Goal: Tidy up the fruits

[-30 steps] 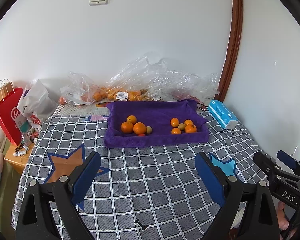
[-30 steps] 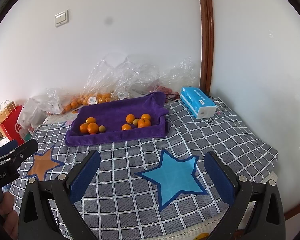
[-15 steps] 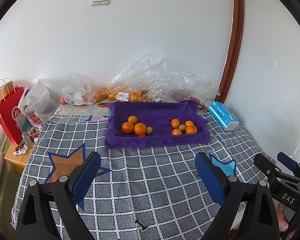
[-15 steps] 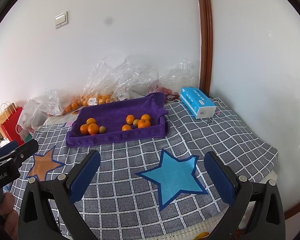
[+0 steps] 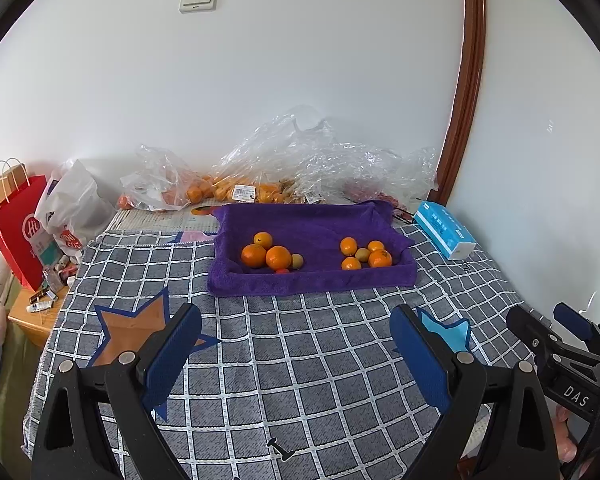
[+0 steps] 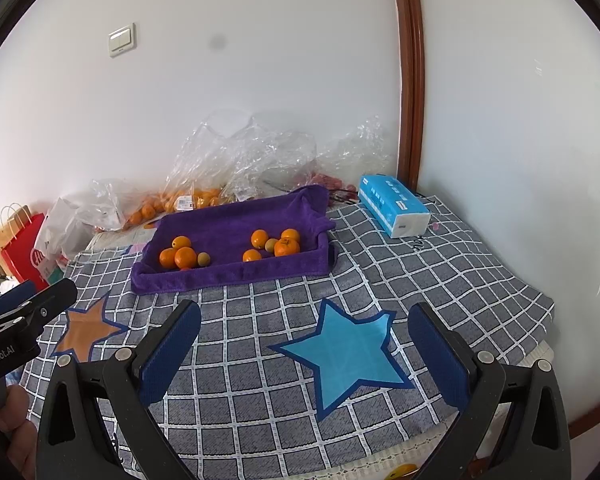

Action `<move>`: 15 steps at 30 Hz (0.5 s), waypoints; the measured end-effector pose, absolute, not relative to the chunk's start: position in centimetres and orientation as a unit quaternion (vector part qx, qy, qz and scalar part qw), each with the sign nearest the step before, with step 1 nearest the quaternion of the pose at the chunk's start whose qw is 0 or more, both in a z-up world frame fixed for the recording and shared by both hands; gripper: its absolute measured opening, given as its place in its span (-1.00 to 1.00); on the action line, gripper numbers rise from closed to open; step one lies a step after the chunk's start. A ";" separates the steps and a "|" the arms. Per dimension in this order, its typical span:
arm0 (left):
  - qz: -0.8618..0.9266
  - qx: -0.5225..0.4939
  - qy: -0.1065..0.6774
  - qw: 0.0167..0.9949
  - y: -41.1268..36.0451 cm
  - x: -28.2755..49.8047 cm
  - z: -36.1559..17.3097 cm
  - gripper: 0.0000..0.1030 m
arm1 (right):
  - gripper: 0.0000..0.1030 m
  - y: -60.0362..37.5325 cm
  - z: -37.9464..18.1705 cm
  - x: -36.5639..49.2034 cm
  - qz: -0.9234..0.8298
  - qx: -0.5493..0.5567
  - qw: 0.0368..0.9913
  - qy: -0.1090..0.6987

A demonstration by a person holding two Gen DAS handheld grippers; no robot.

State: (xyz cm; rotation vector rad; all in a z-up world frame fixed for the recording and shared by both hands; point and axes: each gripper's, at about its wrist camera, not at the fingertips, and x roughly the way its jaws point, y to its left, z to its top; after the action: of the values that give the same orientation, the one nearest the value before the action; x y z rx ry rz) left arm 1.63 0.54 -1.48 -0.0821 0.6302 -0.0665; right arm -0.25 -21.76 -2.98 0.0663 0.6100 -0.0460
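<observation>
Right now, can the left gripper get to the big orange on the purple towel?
Probably yes. The left gripper is open, and only bare checked cloth lies between it and the orange.

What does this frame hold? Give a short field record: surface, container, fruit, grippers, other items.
surface: checked cloth with star patches
container: purple tray
fruit: two clusters in the tray, left cluster, right cluster
left gripper: open, empty
right gripper: open, empty
other items: tissue pack, plastic bags by wall
</observation>
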 end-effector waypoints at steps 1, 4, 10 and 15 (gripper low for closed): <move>-0.033 -0.041 0.310 0.949 0.6 1.7 -1.5 0.85 | 0.98 -21.8 -3.0 -0.3 -0.022 0.033 0.953 0.300; -0.033 -0.039 0.310 0.949 0.6 1.7 -1.5 0.85 | 0.98 -21.7 -3.0 -0.2 -0.022 0.031 0.953 0.300; -0.032 -0.040 0.311 0.949 0.5 1.7 -1.5 0.85 | 0.98 -21.7 -3.0 -0.2 -0.022 0.032 0.953 0.302; -0.032 -0.040 0.310 0.950 0.5 1.6 -1.5 0.85 | 0.98 -21.9 -3.0 -0.3 -0.022 0.034 0.953 0.301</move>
State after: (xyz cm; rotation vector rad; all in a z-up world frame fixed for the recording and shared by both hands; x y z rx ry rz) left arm 1.62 0.53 -1.46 -0.0811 0.6297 -0.0659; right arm -0.26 -21.85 -2.99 0.0689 0.6115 -0.0455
